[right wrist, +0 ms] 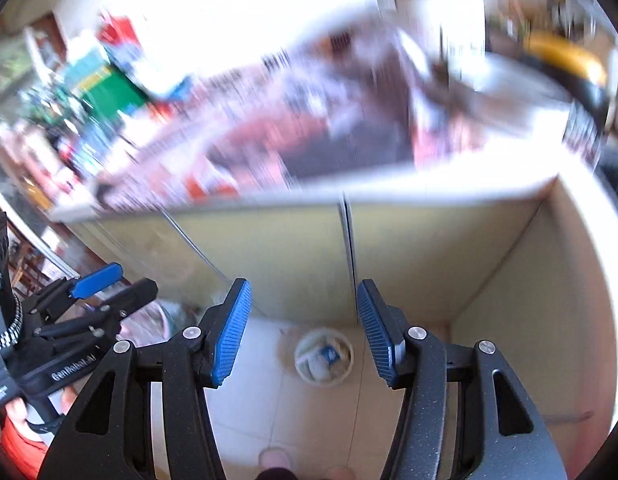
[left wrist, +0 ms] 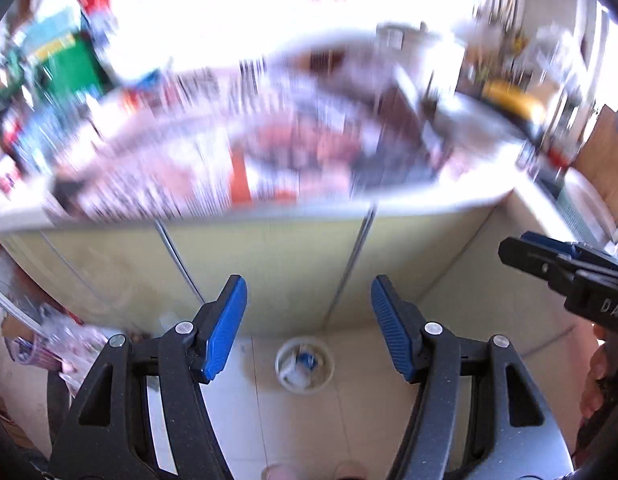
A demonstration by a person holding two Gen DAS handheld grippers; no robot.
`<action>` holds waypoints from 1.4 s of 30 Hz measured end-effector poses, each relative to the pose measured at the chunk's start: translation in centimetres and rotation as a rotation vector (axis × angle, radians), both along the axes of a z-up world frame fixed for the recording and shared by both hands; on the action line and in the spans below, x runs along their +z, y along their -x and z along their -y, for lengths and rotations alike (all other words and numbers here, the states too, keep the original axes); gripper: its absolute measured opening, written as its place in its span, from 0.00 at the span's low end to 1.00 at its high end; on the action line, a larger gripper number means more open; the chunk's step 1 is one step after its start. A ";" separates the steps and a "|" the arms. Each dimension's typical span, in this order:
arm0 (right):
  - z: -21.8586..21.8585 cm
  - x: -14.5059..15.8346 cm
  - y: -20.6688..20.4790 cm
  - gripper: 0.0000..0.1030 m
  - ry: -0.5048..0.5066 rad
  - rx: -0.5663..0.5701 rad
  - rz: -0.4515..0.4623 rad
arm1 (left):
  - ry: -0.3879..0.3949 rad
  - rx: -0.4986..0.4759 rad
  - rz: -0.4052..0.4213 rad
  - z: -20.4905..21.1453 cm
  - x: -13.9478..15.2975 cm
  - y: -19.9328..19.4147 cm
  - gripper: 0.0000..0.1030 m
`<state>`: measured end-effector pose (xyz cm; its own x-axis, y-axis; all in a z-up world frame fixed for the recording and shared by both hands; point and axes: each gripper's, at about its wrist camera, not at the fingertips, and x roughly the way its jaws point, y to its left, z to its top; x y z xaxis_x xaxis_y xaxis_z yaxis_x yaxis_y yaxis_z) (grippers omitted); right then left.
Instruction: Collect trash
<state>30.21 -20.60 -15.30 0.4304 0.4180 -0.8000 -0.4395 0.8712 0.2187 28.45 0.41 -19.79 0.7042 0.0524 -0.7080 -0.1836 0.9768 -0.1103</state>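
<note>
Both tools are empty: the left gripper (left wrist: 309, 320) and the right gripper (right wrist: 305, 324) each hang with blue pads spread apart and only floor and cabinet showing between them, nothing grasped. The trash already gathered sits in a small round white wastebasket (left wrist: 304, 364) on the pale tiled floor, at about 6 o'clock in both wrist views, just in front of the yellow-green cabinet doors (left wrist: 269, 264); inside it lie pale crumpled scraps and a blue-printed wrapper (right wrist: 329, 355). More rubbish probably lies on the cluttered countertop (left wrist: 449, 196) that runs from 9 to 3 o'clock across the upper half, among what look like spread printed papers and packaging. Judging by those shapes, such litter should be light, thin and easily crushed, so it would likely slide or flutter unless pinched firmly; an edge or a bunched fold is the sensible place to nip it, since a flat sheet offers the pads little to bite. The bin itself looks light enough to tip if knocked. Heavy motion blur smears the whole countertop, so single items cannot be named with any confidence: a green box (left wrist: 75, 68) at 10 o'clock and a yellow object (left wrist: 513, 98) at 2 o'clock are only colour patches. The window glare washes out 12 o'clock, the other gripper is cut off at each frame's edge, and the person shows only as shoe tips (right wrist: 273, 459) at 6 o'clock
</note>
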 end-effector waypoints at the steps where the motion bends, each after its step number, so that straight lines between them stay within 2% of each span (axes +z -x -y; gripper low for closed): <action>1: 0.2 2.6 0.6 0.50 -0.012 0.007 0.038 | -0.010 0.009 0.038 0.2 2.7 1.2 0.62; 5: 1.2 10.7 3.8 0.51 -0.056 0.026 0.185 | -0.049 0.007 0.163 1.6 11.3 6.1 0.63; 10: 0.9 17.9 8.6 0.55 -0.124 0.046 0.313 | -0.087 -0.026 0.277 2.6 18.3 11.7 0.69; 13: 1.3 20.3 11.4 0.57 -0.159 0.044 0.345 | -0.090 -0.052 0.327 3.5 20.7 15.3 0.85; 15: 1.3 21.5 12.9 0.66 -0.177 0.040 0.360 | -0.101 -0.062 0.360 4.2 22.0 17.7 0.95; 16: 1.5 22.0 13.7 0.72 -0.184 0.035 0.374 | -0.102 -0.067 0.369 4.3 22.4 18.7 0.96; 20: 1.7 23.2 16.7 0.85 -0.172 0.021 0.417 | -0.097 -0.070 0.385 4.5 23.7 22.1 0.99; 22: 1.7 23.6 18.1 0.95 -0.162 0.024 0.436 | -0.088 -0.061 0.394 4.4 23.7 23.0 1.00; 24: 1.6 23.8 19.1 1.00 -0.150 0.023 0.463 | -0.082 -0.055 0.398 4.3 23.6 23.7 1.00; 27: 1.4 24.0 20.3 1.00 -0.135 0.030 0.484 | -0.078 -0.053 0.398 4.4 23.4 24.5 1.00; 42: 1.6 23.5 21.6 1.00 -0.120 0.025 0.442 | -0.049 -0.056 0.397 4.0 22.9 26.1 1.00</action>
